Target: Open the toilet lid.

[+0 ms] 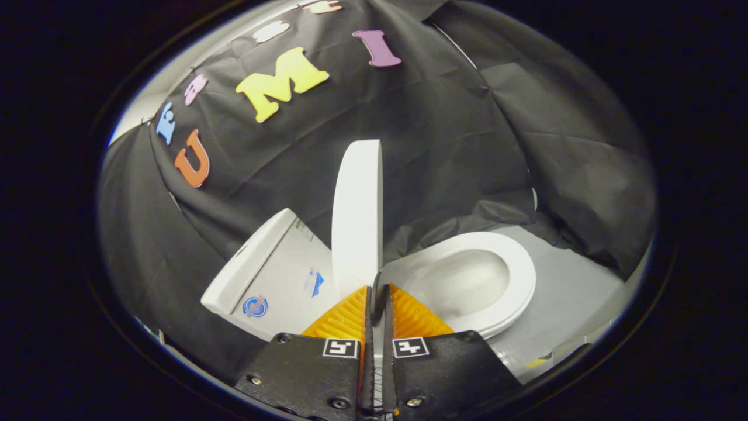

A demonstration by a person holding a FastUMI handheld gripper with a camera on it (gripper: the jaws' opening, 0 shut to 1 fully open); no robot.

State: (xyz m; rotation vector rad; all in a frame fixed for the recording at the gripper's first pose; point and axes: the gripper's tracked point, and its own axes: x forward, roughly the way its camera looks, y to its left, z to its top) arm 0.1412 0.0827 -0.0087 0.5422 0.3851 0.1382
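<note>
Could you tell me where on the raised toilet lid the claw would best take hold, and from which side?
Take the toilet lid by its thin free edge, edge-on from the front, where the claw is nearly closed on it. It stands upright between tank and seat, so that rim fits between the fingers.

The fisheye camera rides the hand-held gripper (377, 295), close to the toilet (467, 280), facing the booth's cloth wall (444, 146).

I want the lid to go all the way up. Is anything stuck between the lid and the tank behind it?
Nothing visible is in the way. The gripper is closed on the edge of the toilet lid, which stands upright. Only open space lies between the lid and the tank; the seat lies on the lid's other side.
</note>
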